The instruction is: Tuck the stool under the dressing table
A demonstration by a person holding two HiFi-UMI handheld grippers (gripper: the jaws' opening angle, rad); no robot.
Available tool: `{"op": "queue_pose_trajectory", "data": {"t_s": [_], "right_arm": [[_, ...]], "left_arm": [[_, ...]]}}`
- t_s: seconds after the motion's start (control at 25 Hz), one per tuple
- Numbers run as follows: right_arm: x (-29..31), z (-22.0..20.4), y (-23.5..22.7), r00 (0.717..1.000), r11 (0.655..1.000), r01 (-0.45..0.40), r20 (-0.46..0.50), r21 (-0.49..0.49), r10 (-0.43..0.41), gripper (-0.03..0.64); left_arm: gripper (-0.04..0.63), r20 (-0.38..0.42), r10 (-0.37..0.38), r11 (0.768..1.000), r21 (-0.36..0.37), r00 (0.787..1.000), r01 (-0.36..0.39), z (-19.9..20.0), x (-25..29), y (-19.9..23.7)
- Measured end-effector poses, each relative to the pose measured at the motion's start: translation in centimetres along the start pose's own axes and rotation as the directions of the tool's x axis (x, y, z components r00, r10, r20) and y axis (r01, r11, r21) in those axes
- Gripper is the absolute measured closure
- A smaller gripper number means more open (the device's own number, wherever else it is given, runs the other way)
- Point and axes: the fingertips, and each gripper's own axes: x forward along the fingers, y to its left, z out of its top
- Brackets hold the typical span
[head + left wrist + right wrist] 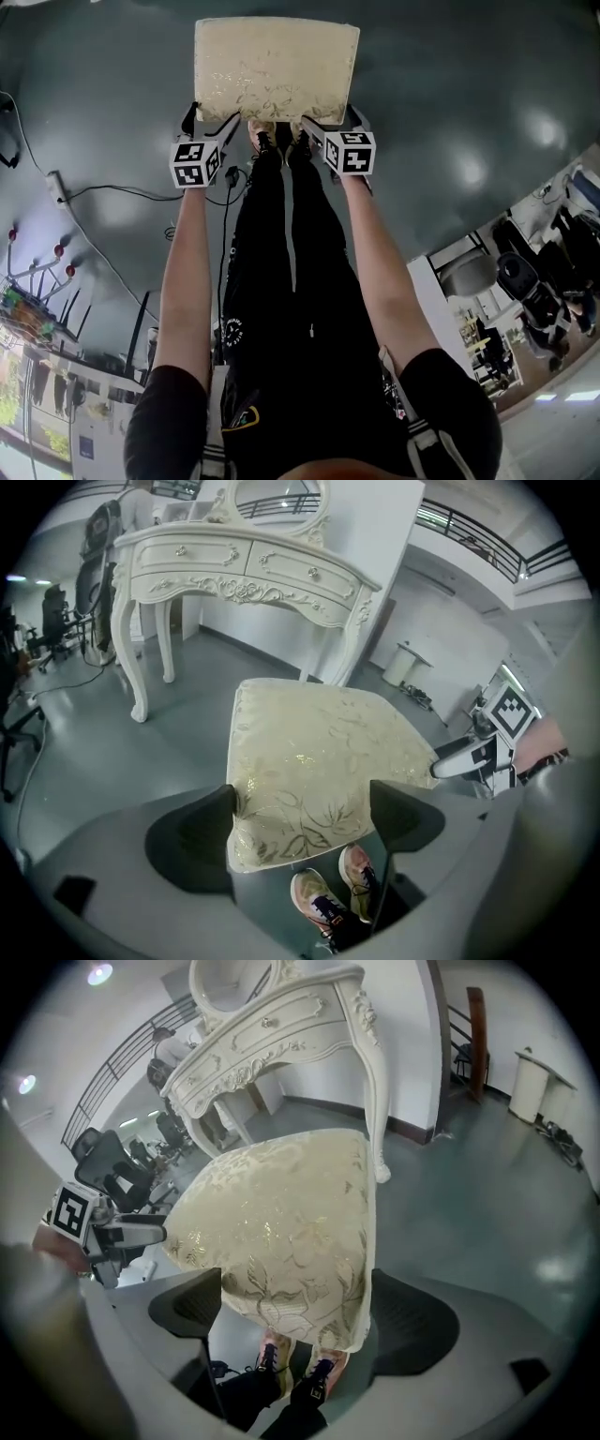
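The stool (pixel 277 70) has a cream cushion with a gold leaf pattern and stands on the grey floor just beyond my shoes. My left gripper (pixel 211 122) is at its near left corner, my right gripper (pixel 333 122) at its near right corner. In the left gripper view the jaws (pixel 305 817) are open and straddle the cushion's corner (pixel 314 761). The right gripper (pixel 295 1302) is open too, astride the other corner (pixel 281 1222). Past the stool stands the white carved dressing table (pixel 244 569), seen also in the right gripper view (pixel 281 1030), a short gap away.
A power strip (pixel 56 187) and cables lie on the floor to my left. Office chairs (pixel 525 272) stand at the right. A white bin (pixel 405 663) stands by the wall beyond the table. My shoes (pixel 277 141) are right against the stool's near edge.
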Motion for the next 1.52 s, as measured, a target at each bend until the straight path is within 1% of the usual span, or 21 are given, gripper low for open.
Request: {"op": "queue_pose_trajectory", "data": {"t_s": [0.12,0.2,0.28,0.52,0.6,0.72,0.84,0.96,1.12,1.24,1.52], "right_arm": [[0.5,0.9,0.2,1.000,1.000,0.005,0.018,-0.003,-0.005,0.109],[-0.2,0.0,0.4,1.000,1.000,0.012,0.015,0.014,-0.012,0.110],[-0.6,-0.3,0.5,1.000,0.999,0.021,0.012,0.030,-0.021,0.110],[0.0,0.9,0.2,0.999,0.999,0.043,0.025,0.033,-0.044,0.120],[0.4,1.8,0.7,0.999,0.999,0.037,0.038,0.025,-0.038,0.120],[1.7,3.8,1.5,0.998,1.000,0.023,0.059,-0.006,-0.023,0.120],[2.6,6.1,1.8,0.997,0.999,0.007,0.074,-0.038,-0.004,0.120],[3.7,8.0,2.4,0.996,0.998,-0.004,0.088,-0.061,0.010,0.120],[4.5,10.1,2.5,0.992,0.997,-0.009,0.125,-0.080,0.019,0.120],[5.2,11.1,2.7,0.987,0.996,-0.007,0.160,-0.091,0.022,0.120],[7.2,14.3,3.8,0.967,0.994,0.005,0.254,-0.113,0.024,0.119]], "left_arm": [[0.142,0.021,0.036,0.999,-0.003,0.999,-0.036,0.9,0.2,0.5],[0.141,0.014,0.055,0.998,0.009,0.998,-0.055,0.1,-0.1,-0.1],[0.141,0.020,0.071,0.997,0.005,0.997,-0.071,-0.3,-0.2,-0.3],[0.141,0.032,0.092,0.996,-0.002,0.995,-0.092,0.9,0.3,0.0],[0.143,0.045,0.119,0.993,-0.014,0.992,-0.118,1.3,0.1,0.8],[0.144,0.059,0.169,0.985,-0.055,0.984,-0.165,2.0,0.1,2.5],[0.144,0.064,0.202,0.976,-0.092,0.977,-0.195,3.0,0.3,3.8],[0.146,0.076,0.238,0.967,-0.115,0.968,-0.229,3.9,0.5,5.2],[0.148,0.110,0.292,0.951,-0.138,0.950,-0.276,5.3,0.8,6.2],[0.155,0.141,0.315,0.944,-0.150,0.938,-0.295,5.9,1.1,7.1],[0.156,0.223,0.344,0.935,-0.167,0.912,-0.312,7.8,1.8,10.0]]}}
